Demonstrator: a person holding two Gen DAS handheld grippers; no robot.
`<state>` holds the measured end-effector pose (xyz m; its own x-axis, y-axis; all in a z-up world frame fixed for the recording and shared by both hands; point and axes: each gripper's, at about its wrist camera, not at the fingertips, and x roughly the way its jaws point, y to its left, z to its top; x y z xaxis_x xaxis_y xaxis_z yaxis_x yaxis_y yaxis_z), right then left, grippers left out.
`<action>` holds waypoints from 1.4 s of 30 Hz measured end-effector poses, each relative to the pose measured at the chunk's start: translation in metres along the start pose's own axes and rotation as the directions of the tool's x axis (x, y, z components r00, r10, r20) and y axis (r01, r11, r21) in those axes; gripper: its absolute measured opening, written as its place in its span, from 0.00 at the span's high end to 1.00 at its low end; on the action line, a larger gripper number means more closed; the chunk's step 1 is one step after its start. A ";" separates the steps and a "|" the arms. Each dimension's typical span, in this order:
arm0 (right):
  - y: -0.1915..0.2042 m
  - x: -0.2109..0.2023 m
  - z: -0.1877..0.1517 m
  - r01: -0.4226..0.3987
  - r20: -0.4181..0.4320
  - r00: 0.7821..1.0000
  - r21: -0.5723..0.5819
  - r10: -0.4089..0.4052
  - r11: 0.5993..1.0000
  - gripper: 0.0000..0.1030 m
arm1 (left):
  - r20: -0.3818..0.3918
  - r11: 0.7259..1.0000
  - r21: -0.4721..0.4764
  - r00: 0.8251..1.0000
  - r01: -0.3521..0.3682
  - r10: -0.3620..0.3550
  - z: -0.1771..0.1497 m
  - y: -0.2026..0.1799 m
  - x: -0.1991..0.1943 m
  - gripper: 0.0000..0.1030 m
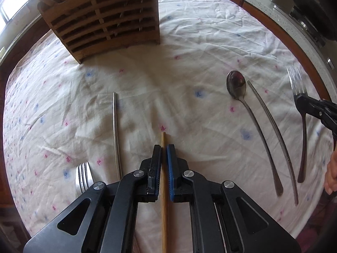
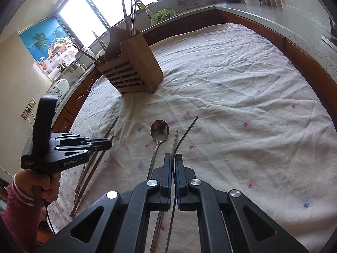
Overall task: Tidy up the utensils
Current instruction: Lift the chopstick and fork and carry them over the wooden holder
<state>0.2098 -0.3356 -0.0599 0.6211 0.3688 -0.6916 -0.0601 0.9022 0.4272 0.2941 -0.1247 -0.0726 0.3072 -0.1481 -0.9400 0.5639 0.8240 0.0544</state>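
My left gripper (image 1: 164, 147) is shut on a wooden chopstick (image 1: 163, 139), whose tip pokes out past the fingertips over the cloth. Beside it lie a metal chopstick (image 1: 115, 135) and a fork (image 1: 84, 177). In the right wrist view, the left gripper (image 2: 109, 143) is held by a hand in a pink sleeve. My right gripper (image 2: 173, 155) is shut on a second fork (image 2: 187, 129), seen edge-on and seemingly lifted a little. That fork (image 1: 296, 80) and right gripper (image 1: 299, 100) also appear at the right edge of the left wrist view. A spoon (image 2: 159, 130) and another metal chopstick (image 2: 175, 139) lie next to them.
A slatted wooden utensil holder (image 2: 137, 67) stands at the far side of the table, with several chopsticks upright in it. A wrinkled floral cloth (image 2: 242, 105) covers the table. Counters with kitchenware run behind and to the right. The holder (image 1: 105, 19) fills the top left of the left wrist view.
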 end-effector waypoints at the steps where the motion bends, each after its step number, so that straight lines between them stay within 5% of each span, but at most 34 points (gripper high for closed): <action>1: 0.001 -0.001 -0.001 0.000 0.001 1.000 0.000 0.000 1.000 0.97 | -0.014 1.000 0.013 1.000 -0.009 0.009 0.001 -0.002 0.000 0.94; 4: 0.002 -0.003 -0.003 0.002 0.006 1.000 0.000 -0.002 1.000 0.97 | -0.051 0.999 0.039 0.999 -0.017 0.019 0.003 -0.004 0.000 0.91; 11: 0.000 -0.011 -0.004 0.002 0.031 1.000 0.014 -0.003 1.000 0.97 | 0.001 1.000 0.015 1.000 0.027 -0.027 -0.001 0.002 -0.003 0.95; 17: 0.005 -0.022 -0.003 0.004 0.058 0.998 0.008 -0.004 1.000 0.97 | 0.167 0.992 -0.080 0.982 0.098 -0.084 -0.027 0.015 -0.051 0.96; 25: 0.032 -0.047 0.002 0.014 0.148 0.989 -0.055 -0.006 0.998 0.97 | 0.432 0.955 -0.190 0.893 0.228 -0.128 -0.053 0.037 -0.137 0.96; 37: 0.070 -0.071 0.011 0.033 0.240 0.971 -0.143 0.003 0.989 0.97 | 0.584 0.927 -0.222 0.802 0.303 -0.123 -0.077 0.052 -0.185 0.96; 42: 0.080 -0.076 0.014 0.029 0.268 0.963 -0.161 0.015 0.986 0.97 | 0.654 0.923 -0.227 0.751 0.312 -0.093 -0.084 0.058 -0.203 0.95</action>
<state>0.1687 -0.2948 0.0353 0.8070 0.3089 -0.5033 -0.1670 0.9369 0.3071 0.2003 -0.0006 0.0931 0.6792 -0.5456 -0.4909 0.4425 0.8380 -0.3192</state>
